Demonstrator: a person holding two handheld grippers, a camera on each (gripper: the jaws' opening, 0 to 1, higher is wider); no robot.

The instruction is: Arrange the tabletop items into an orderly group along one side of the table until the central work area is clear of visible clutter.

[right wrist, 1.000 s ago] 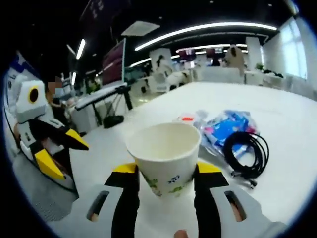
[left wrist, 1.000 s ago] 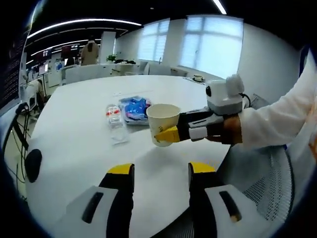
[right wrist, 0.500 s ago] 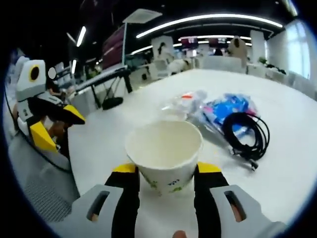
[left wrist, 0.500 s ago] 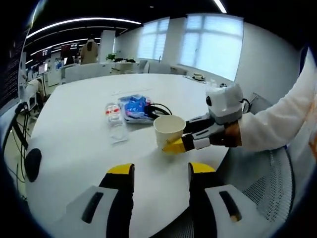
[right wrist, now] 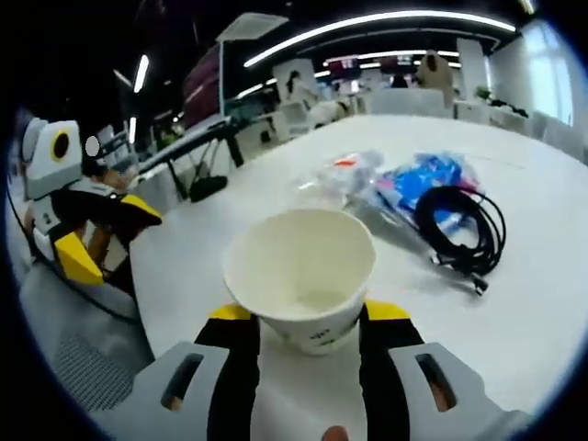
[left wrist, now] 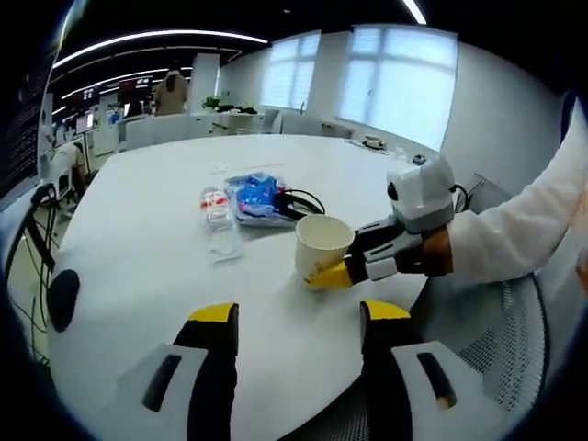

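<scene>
Cup [right wrist: 301,276] in right claw [right wrist: 308,317], near table [left wrist: 138,276] edge

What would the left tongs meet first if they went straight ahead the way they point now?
Probably the paper cup held by the right tongs, just right of their line. If they pass it, the plastic bottle lies farther along the table. Depth is hard to judge.

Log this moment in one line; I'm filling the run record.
right tool: shut on paper cup | left tool: open, idle | cup: at table edge
</scene>
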